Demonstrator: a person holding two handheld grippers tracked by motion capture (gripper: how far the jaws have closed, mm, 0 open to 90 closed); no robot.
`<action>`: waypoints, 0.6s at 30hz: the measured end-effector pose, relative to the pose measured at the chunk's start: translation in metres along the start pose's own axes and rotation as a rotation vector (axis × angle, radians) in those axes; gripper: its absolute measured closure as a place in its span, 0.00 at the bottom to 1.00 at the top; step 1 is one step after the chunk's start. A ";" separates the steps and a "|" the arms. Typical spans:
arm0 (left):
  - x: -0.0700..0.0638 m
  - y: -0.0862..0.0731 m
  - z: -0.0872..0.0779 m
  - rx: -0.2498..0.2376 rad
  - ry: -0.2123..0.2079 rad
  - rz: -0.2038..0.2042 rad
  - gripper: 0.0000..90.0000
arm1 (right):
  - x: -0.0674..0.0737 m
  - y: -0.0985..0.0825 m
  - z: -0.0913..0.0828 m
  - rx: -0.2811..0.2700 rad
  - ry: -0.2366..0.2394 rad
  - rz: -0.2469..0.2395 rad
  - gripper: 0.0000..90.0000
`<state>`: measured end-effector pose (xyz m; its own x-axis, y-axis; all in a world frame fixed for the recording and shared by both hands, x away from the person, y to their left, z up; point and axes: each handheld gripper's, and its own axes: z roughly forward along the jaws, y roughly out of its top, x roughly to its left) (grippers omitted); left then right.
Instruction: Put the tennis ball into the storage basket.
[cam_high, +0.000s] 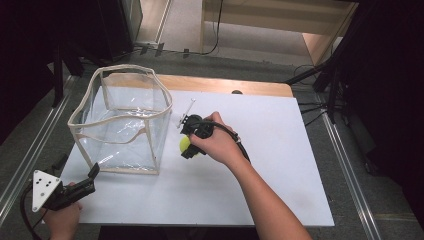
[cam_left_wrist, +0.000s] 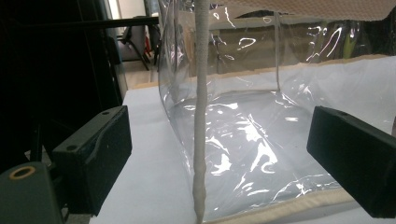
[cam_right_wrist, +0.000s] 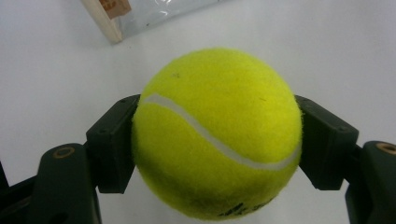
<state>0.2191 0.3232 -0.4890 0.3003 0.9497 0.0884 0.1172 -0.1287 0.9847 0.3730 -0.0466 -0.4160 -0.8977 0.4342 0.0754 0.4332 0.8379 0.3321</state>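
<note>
Right gripper (cam_high: 189, 142): held in the person's right hand over the white tabletop, just right of the bag; its two black jaws are clamped on opposite sides of a tennis ball.
Tennis ball (cam_right_wrist: 215, 133): bright yellow-green felt with a white seam, gripped across its middle, clear of the table in the right gripper view.
Left gripper (cam_high: 93, 174): in the left hand at the near left corner of the table, its tips close to the bag's near bottom corner; jaws spread wide with nothing between the pads, the bag's corner seam standing ahead in the gap.
Clear plastic bag (cam_high: 131, 131): a soft, see-through box-shaped bag with cream fabric trim, standing open-topped on the left half of the table; looks empty.
Risk, slipping: the ball is round and fuzzy and pinched at two small spots, so a tilt or jolt could probably squeeze it out and send it rolling off the table.
Risk, bag: the rim sags unevenly, so a ball carried too low might catch the trim and fold or tip the bag; with the left jaws not gripping, nothing steadies it.
Surface: white board (cam_high: 280, 165) on a wooden table, bare apart from the bag.
Room: dim, dark stands and cables around, grey floor, metal rails at both sides.
</note>
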 end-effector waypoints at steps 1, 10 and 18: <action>0.000 0.000 0.000 0.000 0.000 0.000 0.08 | 0.000 0.000 0.000 0.000 0.000 0.000 0.26; 0.000 0.000 0.000 -0.003 -0.001 -0.002 0.08 | 0.002 0.012 -0.010 -0.013 0.007 -0.013 0.26; 0.000 0.000 0.000 -0.004 0.001 -0.008 0.08 | 0.003 0.022 -0.023 -0.021 0.008 -0.025 0.26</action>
<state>0.2193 0.3236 -0.4889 0.2986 0.9510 0.0808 0.1162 -0.1203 0.9859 0.3780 -0.0346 -0.3868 -0.9089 0.4104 0.0746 0.4089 0.8412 0.3539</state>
